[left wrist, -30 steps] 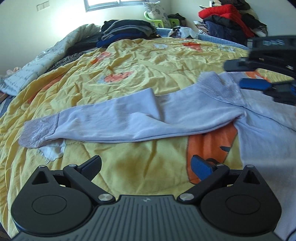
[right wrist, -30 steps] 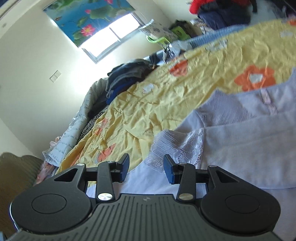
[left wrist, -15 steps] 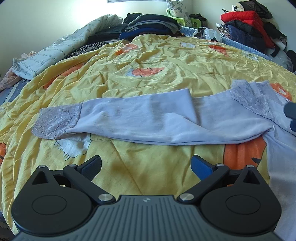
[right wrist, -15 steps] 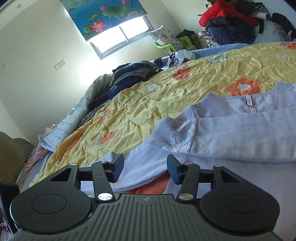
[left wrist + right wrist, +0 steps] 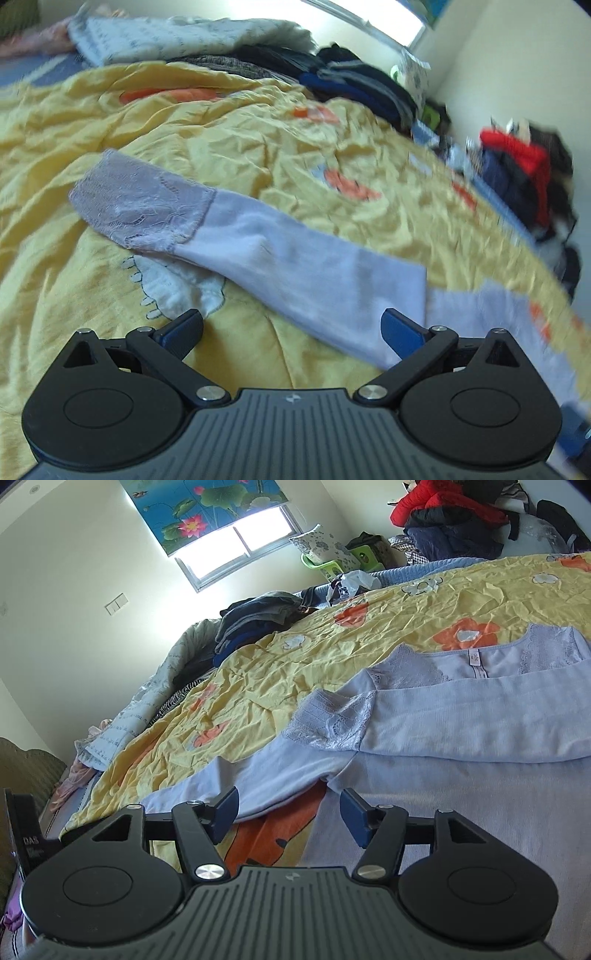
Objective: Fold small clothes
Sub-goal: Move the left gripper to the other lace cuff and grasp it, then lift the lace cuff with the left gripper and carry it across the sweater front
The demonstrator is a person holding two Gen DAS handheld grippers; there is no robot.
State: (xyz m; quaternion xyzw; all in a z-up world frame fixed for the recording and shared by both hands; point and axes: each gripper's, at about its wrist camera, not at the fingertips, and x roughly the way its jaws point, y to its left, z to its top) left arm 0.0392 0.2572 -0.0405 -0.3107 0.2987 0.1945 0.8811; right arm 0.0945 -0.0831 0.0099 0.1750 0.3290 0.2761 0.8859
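Lavender top [image 5: 480, 716] flat on yellow quilt [image 5: 295, 664]; left tool [image 5: 291, 325] released; right tool [image 5: 288, 812] released, just widened, nothing gripped.

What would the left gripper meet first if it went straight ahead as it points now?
Probably the lilac sleeve lying on the yellow quilt: the open left gripper points down at its middle. Depth is unclear.

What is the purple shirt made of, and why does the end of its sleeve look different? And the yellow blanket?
The purple shirt looks like soft, matte knit cloth, maybe cotton: it lies limp, with no shine. The sleeve cuff seems to be lace: a darker patterned weave with tiny holes. The yellow blanket looks like thin woven cotton, full of fine crinkles, with flower patches seemingly stitched on.
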